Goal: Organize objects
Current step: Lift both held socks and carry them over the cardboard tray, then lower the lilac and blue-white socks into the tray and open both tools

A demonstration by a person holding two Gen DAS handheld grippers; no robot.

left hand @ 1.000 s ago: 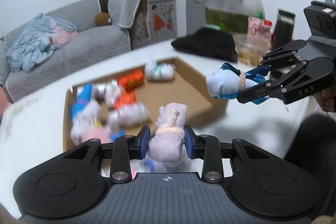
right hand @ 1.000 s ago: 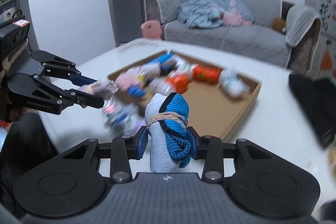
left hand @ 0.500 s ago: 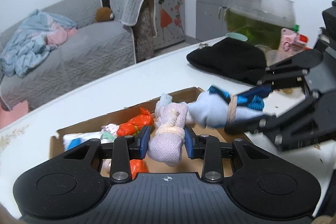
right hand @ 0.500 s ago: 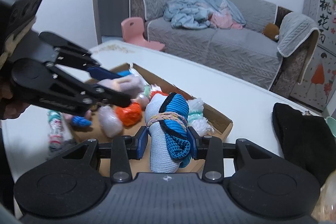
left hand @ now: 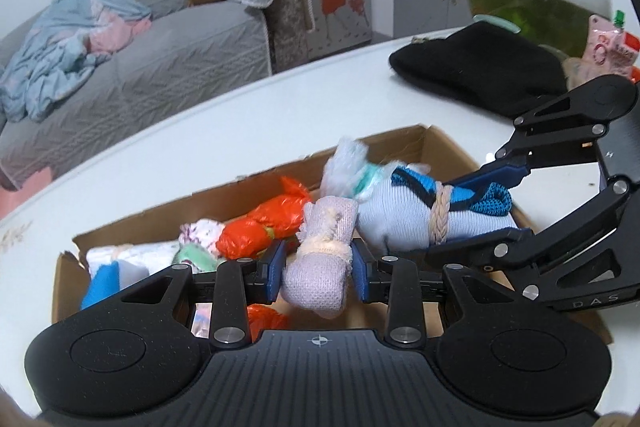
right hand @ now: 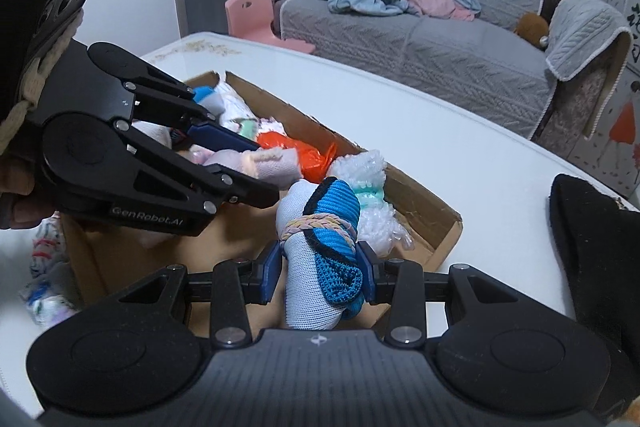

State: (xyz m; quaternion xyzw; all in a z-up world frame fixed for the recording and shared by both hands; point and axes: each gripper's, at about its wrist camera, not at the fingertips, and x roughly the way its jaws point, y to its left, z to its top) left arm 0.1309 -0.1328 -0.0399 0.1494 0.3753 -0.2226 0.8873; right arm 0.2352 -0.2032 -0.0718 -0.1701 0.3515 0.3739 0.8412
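The left gripper (left hand: 318, 267) is marked "GenRobot.AI" on its side; its fingers (left hand: 274, 267) pinch a pale lilac sock roll (left hand: 320, 267). The right gripper (right hand: 318, 267) is marked "DAS"; its fingers (right hand: 270, 269) pinch a light blue sock roll (right hand: 316, 267) bound with a braided band. Both rolls hang over the cardboard box (left hand: 400, 143) of bundles on the white counter (left hand: 240, 123).
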